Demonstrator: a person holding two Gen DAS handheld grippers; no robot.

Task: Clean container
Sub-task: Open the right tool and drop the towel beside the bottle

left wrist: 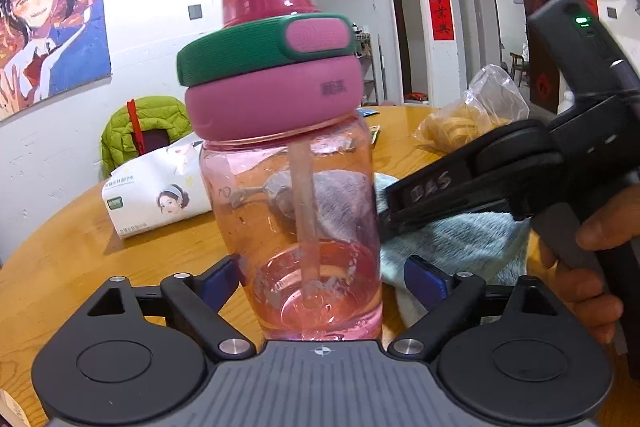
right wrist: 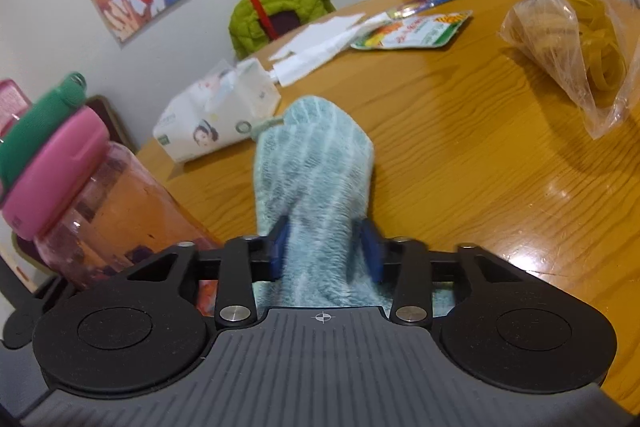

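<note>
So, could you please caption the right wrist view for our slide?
Right gripper clamps a blue cloth beside the pink bottle over the wooden table.

The left wrist camera sits low and very close behind the clear pink plastic bottle (left wrist: pixel 298 211), facing the far doorway. The right wrist camera looks down across the round wooden surface (right wrist: pixel 480 155). Both show the white tissue pack (left wrist: pixel 160 195) at centre left.

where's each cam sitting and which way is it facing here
Left wrist: on the left gripper, facing the pink water bottle it clamps; the right gripper and a hand show.
Right wrist: on the right gripper, facing along the blue towel it pinches.
Shared: bottle, towel, tissue pack, rubber-band bag, poster.
</note>
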